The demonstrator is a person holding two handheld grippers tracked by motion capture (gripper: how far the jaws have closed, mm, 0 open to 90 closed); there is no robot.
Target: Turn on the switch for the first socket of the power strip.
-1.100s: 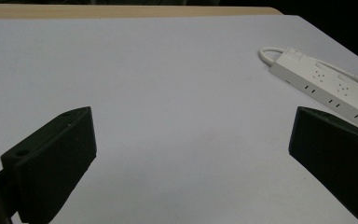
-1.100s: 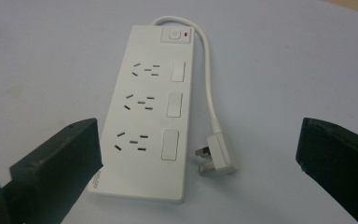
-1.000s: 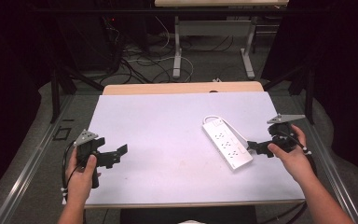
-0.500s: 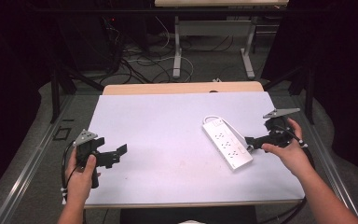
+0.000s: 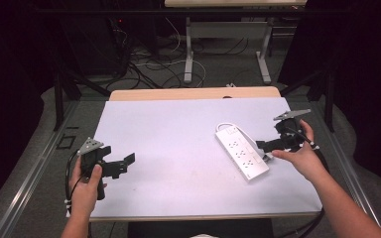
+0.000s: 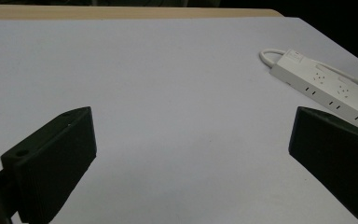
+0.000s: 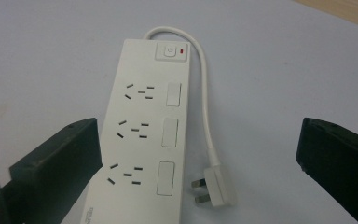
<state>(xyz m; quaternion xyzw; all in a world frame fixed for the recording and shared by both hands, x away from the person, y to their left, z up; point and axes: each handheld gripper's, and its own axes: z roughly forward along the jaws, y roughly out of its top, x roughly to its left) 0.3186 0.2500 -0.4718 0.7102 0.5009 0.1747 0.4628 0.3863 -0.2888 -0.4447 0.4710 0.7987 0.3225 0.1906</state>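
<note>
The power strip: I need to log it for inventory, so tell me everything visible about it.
The power strip is white, plastic-looking, with three socket groups, a rectangular button beside each, and a main switch with a red mark at the cord end. Its short white cord loops alongside to a three-pin plug. It lies flat, diagonal, on the table's right side, untouched.

Setting: lab or recording studio, not a home. A table [image 5: 178, 124] with a plain white top and a bare wooden strip along its far edge stands on grey floor. Black curtains [image 5: 357, 74] enclose both sides. Beyond the far edge, loose cables [image 5: 144, 64] lie tangled on the floor around the metal legs [image 5: 188, 49] of a second table. Metal rails [image 5: 25, 188] run past the left edge.
</note>
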